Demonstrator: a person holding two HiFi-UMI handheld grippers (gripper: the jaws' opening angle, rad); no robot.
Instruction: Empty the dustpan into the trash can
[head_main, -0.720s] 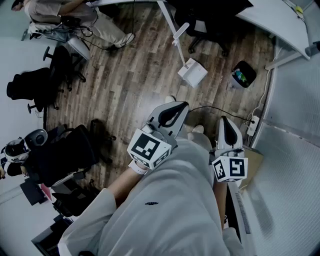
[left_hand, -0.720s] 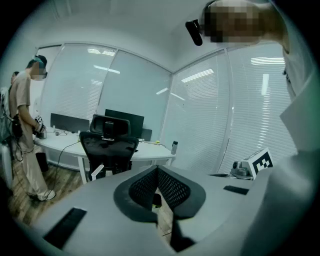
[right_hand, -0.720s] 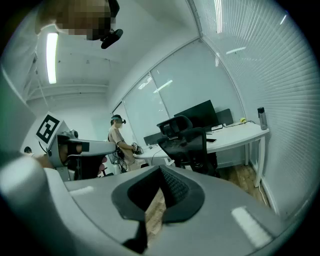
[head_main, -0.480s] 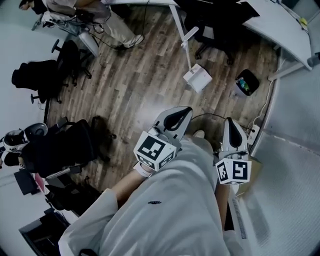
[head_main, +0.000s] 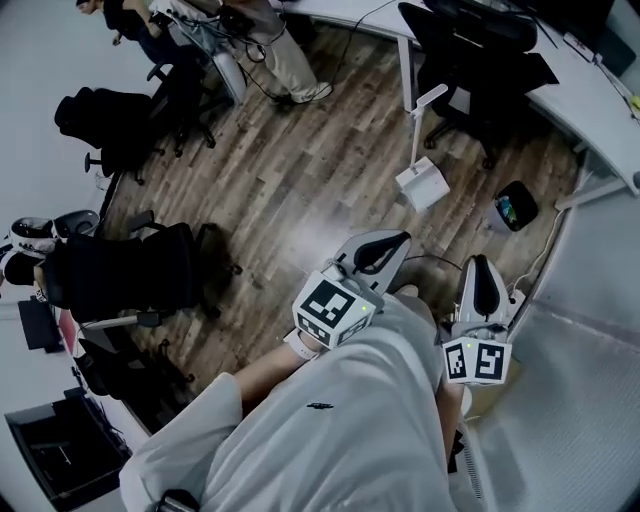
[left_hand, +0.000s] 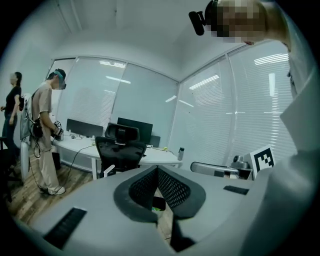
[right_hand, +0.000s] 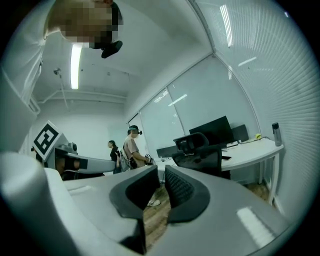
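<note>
Ahead of the grippers, the dustpan (head_main: 421, 186) left of the trash can (head_main: 516, 205) has drawn nearer. The left gripper (left_hand: 156, 170) is closed and the right gripper (right_hand: 161, 171) barely parted, both empty, so the pickup probably comes next.

White long-handled dustpan (head_main: 422, 186) stands upright on the wood floor at the far side, handle sticking up. Small black trash can (head_main: 516, 205) sits on the floor a bit to its right, not touching, with some colourful rubbish inside.
</note>
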